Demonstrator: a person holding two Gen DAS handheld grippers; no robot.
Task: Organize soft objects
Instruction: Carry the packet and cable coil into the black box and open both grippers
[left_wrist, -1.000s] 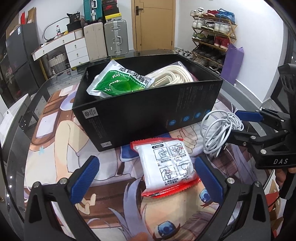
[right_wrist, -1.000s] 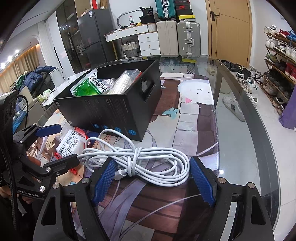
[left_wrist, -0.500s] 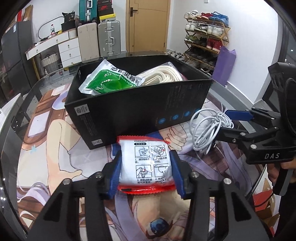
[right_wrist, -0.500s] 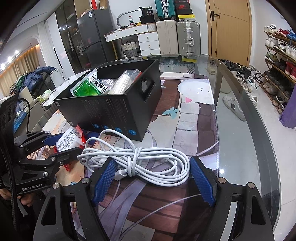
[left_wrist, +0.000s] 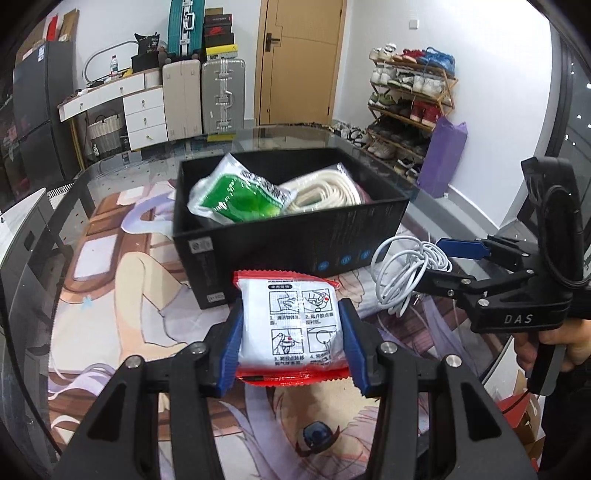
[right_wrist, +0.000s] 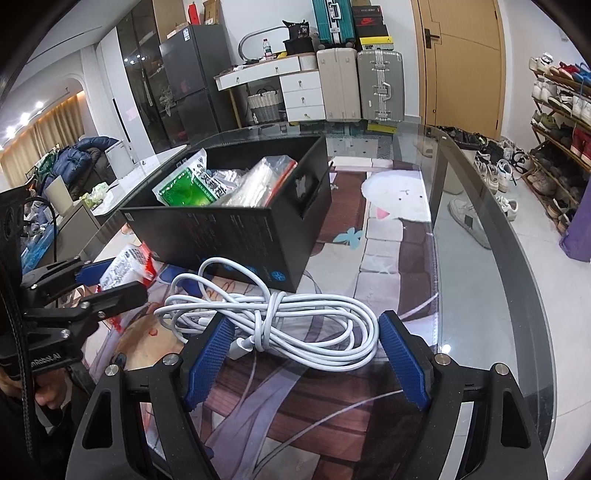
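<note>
Nearest, the left gripper (left_wrist: 291, 343) is clamped on a white sachet with red sealed ends (left_wrist: 291, 326), blue pads pressing both its sides. The right gripper (right_wrist: 306, 354) stands wide, its pads either side of a coiled white cable (right_wrist: 280, 325) without pinching it; the cable lies on the anime-print mat (right_wrist: 384, 236) under the glass tabletop (right_wrist: 491, 280). Behind both sits a black cardboard box (left_wrist: 295, 240) holding a green-and-white packet (left_wrist: 240, 195) and a bagged cream rope coil (left_wrist: 325, 192). Beyond the table: white drawers (left_wrist: 144, 118), upright suitcases (left_wrist: 221, 96), a wooden door (left_wrist: 299, 59), a shoe rack (left_wrist: 410, 107), a purple bag (left_wrist: 443, 155).
</note>
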